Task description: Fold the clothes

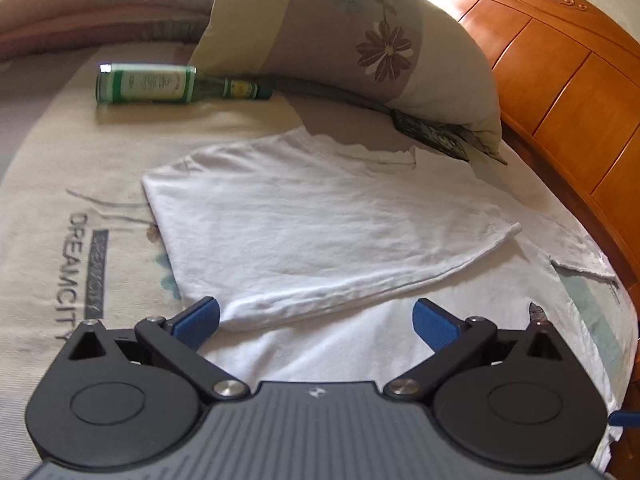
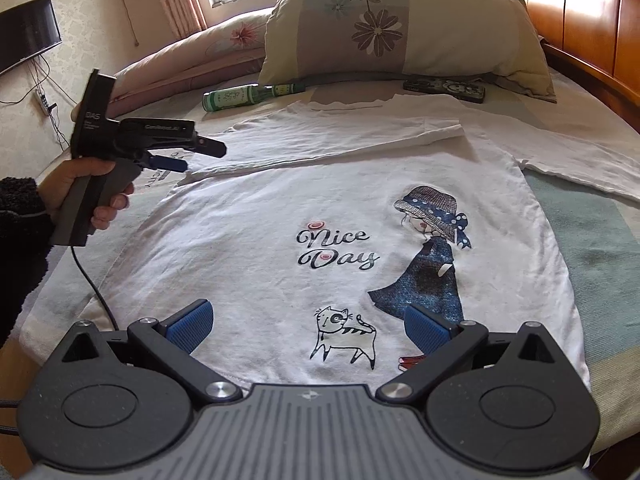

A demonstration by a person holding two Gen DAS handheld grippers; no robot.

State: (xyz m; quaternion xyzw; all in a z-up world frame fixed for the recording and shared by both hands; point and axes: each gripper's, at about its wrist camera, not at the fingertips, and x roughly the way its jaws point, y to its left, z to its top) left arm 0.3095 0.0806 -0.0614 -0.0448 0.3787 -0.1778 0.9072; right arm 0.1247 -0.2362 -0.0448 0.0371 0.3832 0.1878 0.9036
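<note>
Plainly soft and light, the white T-shirt (image 2: 248,264) looks like thin cotton that will drape and crease rather than keep a shape, so I judge it best taken at a hem, a side seam or the cuff of the free sleeve (image 2: 580,168), where doubled fabric gives the pads something to pinch; a grip in the middle of the chest would likely bunch it. It lies spread across the bed (image 2: 600,248), filling the centre of the right wrist view, print up: the words "Nice Day", a girl in a hat and blue dress, and a small cat. One sleeve (image 1: 320,232) is already laid over the body, filling the middle of the left wrist view, its cuff pointing to the right of the frame. The left gripper (image 1: 316,320) hangs just over that folded part, jaws spread wide and empty. The right gripper (image 2: 308,326) sits at the bottom of its frame above the hem, likewise wide apart and holding nothing.
</note>
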